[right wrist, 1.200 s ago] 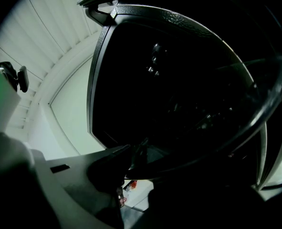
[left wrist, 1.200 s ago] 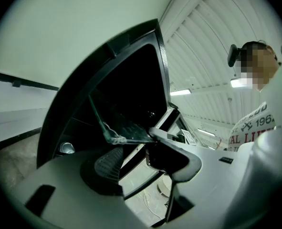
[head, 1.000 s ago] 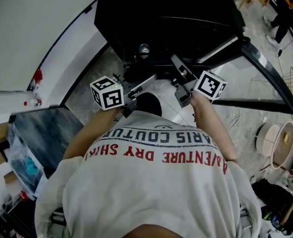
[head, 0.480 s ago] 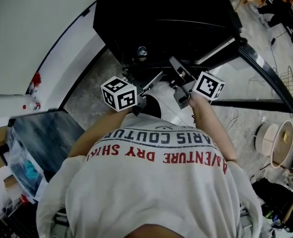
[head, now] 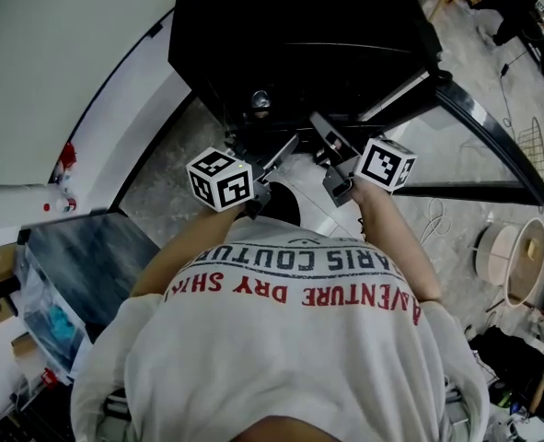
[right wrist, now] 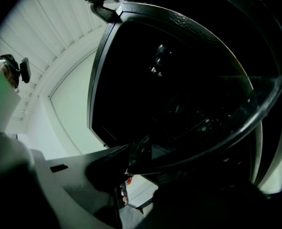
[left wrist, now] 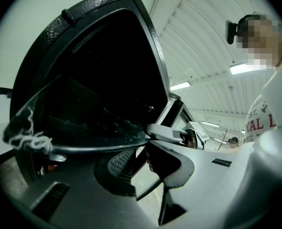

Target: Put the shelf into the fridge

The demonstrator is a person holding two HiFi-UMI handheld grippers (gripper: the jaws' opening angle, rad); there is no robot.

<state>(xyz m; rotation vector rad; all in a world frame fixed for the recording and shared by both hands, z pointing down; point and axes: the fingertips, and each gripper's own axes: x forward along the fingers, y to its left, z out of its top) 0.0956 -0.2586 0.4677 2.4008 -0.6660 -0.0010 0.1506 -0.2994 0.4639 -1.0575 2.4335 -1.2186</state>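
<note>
Fridge: we face the squat black fridge (head: pixel 299 26); its glass-fronted door (head: pixel 492 145) stands swung open at the fridge's right
Shelf: the clear glass shelf with a dark rim (left wrist: pixel 98 148) hangs roughly level at the fridge's mouth; it is not yet seated inside
Left gripper: the left gripper (left wrist: pixel 141 144) has just been closing; its jaws pinch the shelf's rim
Right gripper: the right gripper (right wrist: pixel 133 173) has just been easing apart; the rim lies between its jaws, against one and seemingly loose of the other
Risk: we judge the shelf rides on one firm grip; a sag on the loosened side could tilt the glass, knock it on the fridge's frame, or let it slip; the fridge's dark interior hides its ledges, so we could miss them
</note>
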